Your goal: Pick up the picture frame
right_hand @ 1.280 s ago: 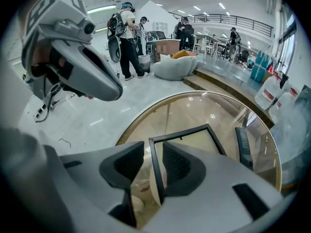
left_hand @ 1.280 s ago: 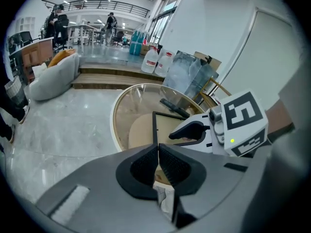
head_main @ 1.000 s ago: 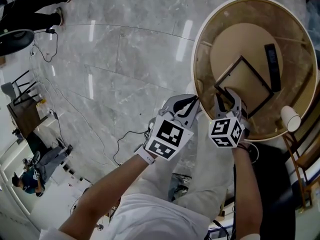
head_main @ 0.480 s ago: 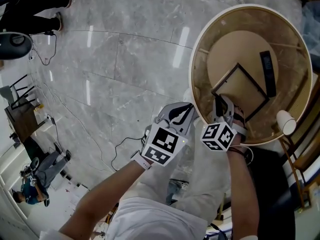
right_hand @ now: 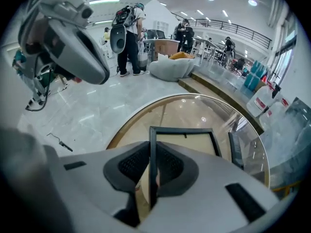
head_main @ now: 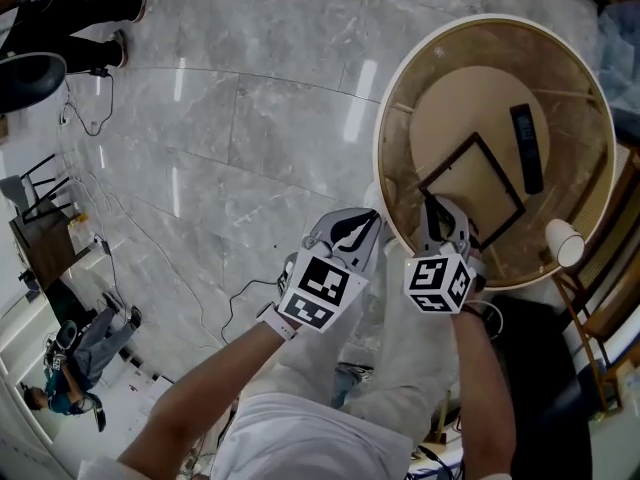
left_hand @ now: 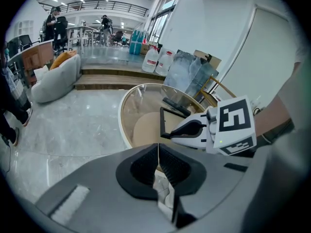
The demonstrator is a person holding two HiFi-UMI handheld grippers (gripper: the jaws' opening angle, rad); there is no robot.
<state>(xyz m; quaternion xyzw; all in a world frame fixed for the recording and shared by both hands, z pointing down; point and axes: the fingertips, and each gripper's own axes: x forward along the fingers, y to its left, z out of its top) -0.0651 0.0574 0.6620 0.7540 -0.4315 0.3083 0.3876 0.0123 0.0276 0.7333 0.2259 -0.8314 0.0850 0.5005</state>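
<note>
The right gripper [head_main: 437, 208] is clamped on the black picture frame [head_main: 450, 161]. Its jaws have just been closing, and in the right gripper view the thin left bar of the frame [right_hand: 182, 129] runs straight up between the two ribbed pads, which press it from either side. The rest of the frame stretches ahead of those jaws, over the round glass-topped table [head_main: 385, 118]. Whether its far edge rests on the glass cannot be told.

Beyond the frame, ahead and to the right of the right gripper, lies a black remote control [head_main: 527, 148]. A white paper cup [head_main: 562, 243] sits at the table's rim, off to that gripper's right.

The left gripper [head_main: 370, 220] hangs just beside the right one, on its left, outside the table's rim and over the marble floor [head_main: 250, 118]. Its jaws meet with nothing between them, well clear of the frame.
</note>
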